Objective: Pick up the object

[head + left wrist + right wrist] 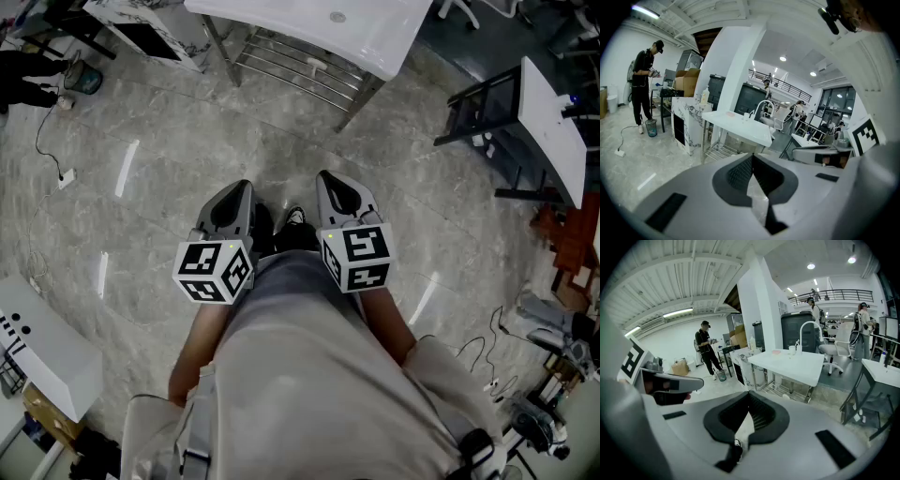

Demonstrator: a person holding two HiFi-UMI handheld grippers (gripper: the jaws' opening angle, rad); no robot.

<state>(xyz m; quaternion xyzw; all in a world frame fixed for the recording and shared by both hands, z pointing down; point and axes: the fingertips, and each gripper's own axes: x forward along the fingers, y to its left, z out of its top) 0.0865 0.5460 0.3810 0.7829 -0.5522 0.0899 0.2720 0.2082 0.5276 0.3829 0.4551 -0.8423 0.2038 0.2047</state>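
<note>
Near my body, over the floor (pixel 169 197), the left gripper (pixel 241 186) and right gripper (pixel 326 176) both hang with jaws pressed together and nothing in them, well apart from the far tabletop (pixel 380 37). Reaching in like this, I'd likely shove the object instead of taking it, since the jaws must part first. I can't pick the object out: only small bits (pixel 777 351) sit on that tabletop, too small to name.

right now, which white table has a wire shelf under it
The white table straight ahead; the right-hand table stands on a dark frame instead.
</note>
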